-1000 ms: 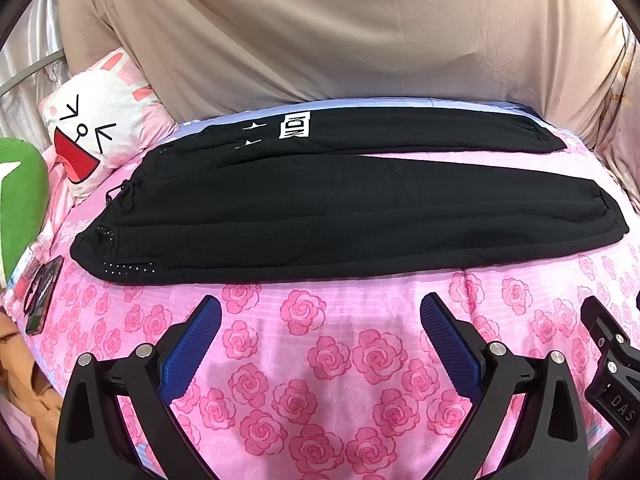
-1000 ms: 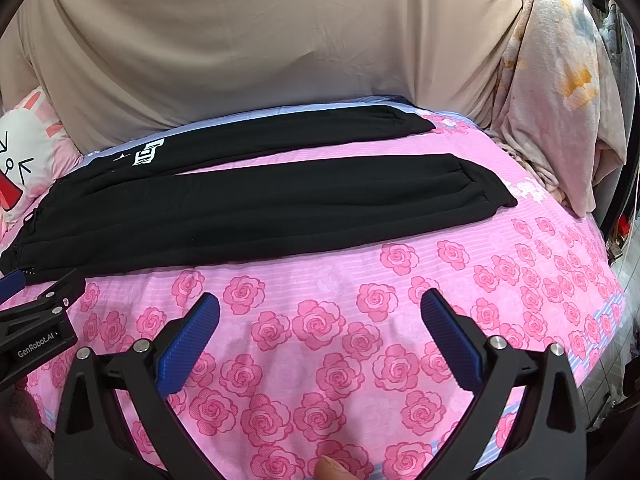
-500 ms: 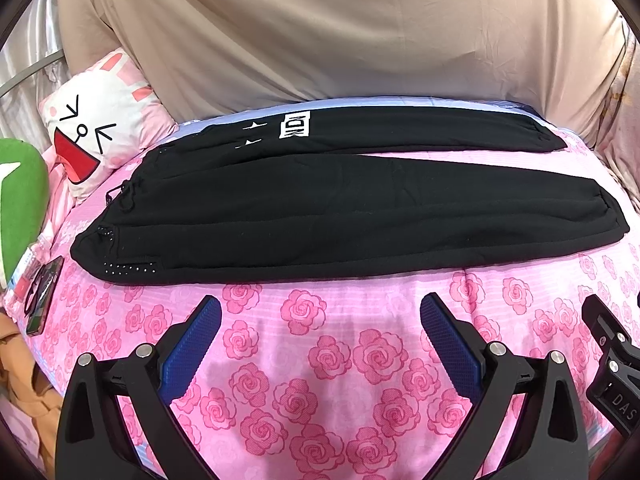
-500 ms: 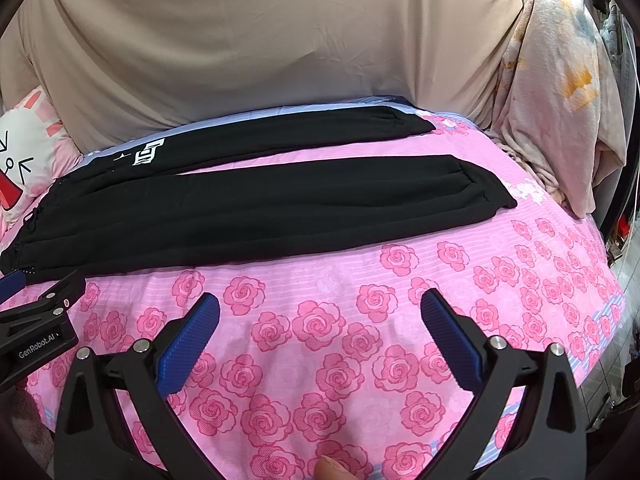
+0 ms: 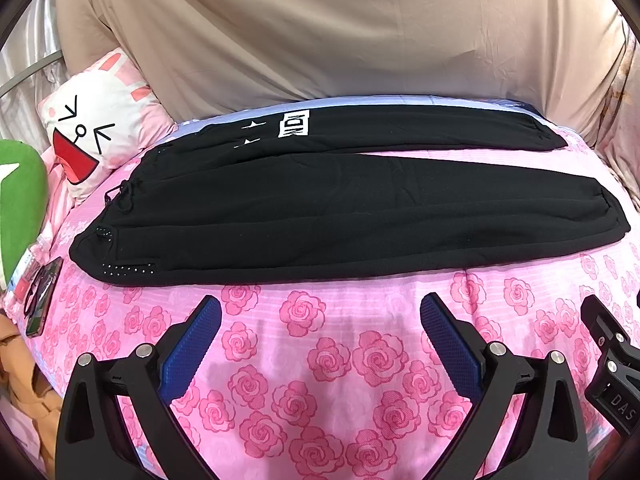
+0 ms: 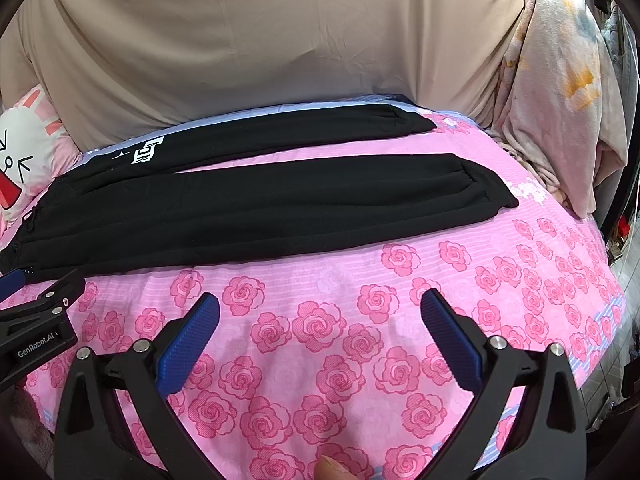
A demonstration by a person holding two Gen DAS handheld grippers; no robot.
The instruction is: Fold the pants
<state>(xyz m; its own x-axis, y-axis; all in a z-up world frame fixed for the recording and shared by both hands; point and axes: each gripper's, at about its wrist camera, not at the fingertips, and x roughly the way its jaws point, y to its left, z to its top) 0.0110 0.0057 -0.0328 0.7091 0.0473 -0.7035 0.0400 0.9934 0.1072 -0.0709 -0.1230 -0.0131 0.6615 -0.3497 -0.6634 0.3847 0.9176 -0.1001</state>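
I see the black sweatpants (image 5: 340,208) lying flat across the middle of both frames on the pink rose-print bedsheet (image 5: 320,360), waistband toward the left, legs splayed to the right. My left gripper (image 5: 320,322) and right gripper (image 6: 320,320) both hover over bare sheet at the bottom, jaws spread wide, grasping nothing. A cartoon pillow (image 5: 96,128) sits upper left.

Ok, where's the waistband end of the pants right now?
In the left wrist view the waistband lies at the left end of the black pants, on the rose-print bedspread, just below the cartoon-face pillow.
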